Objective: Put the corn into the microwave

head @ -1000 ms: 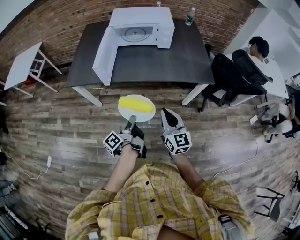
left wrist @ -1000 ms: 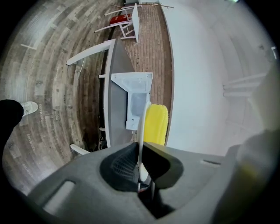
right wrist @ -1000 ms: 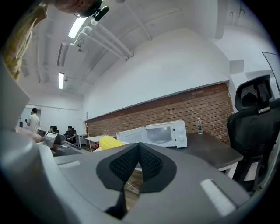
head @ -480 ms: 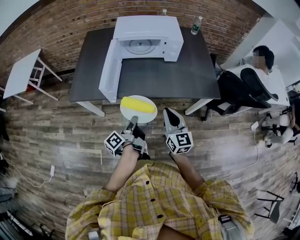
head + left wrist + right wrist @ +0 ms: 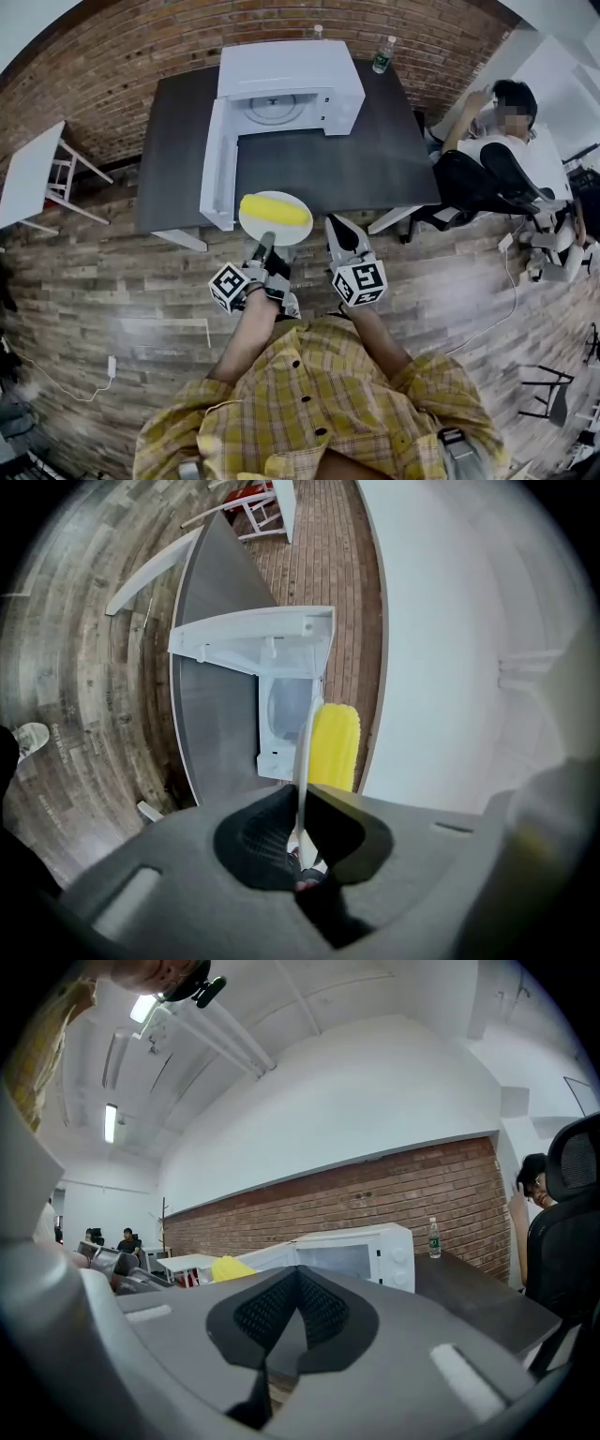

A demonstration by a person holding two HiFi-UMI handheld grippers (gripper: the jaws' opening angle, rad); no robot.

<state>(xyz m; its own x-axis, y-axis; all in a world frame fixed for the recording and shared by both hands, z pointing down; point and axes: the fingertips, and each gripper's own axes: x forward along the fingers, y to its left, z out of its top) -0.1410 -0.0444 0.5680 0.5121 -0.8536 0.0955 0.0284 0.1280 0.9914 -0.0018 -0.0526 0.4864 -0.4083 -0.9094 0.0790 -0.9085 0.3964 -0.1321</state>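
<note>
A yellow corn cob (image 5: 274, 209) lies on a small white plate (image 5: 298, 225), which is held level over the front edge of the dark table (image 5: 375, 159). My left gripper (image 5: 265, 241) is shut on the plate's near rim. In the left gripper view the rim runs as a thin white line between the jaws (image 5: 302, 794), with the corn (image 5: 333, 747) beyond. The white microwave (image 5: 291, 89) stands at the back of the table, its door (image 5: 217, 164) swung open to the left. My right gripper (image 5: 337, 227) hangs beside the plate, shut and empty (image 5: 298, 1272).
A water bottle (image 5: 381, 55) stands on the table right of the microwave. A person (image 5: 497, 117) sits in an office chair at the right. A small white side table (image 5: 33, 173) stands at the left. Wooden floor lies below.
Both grippers and the plate with the corn have moved forward toward the table; the plate has come from over the floor to over the table's front edge. The grips are unchanged.
</note>
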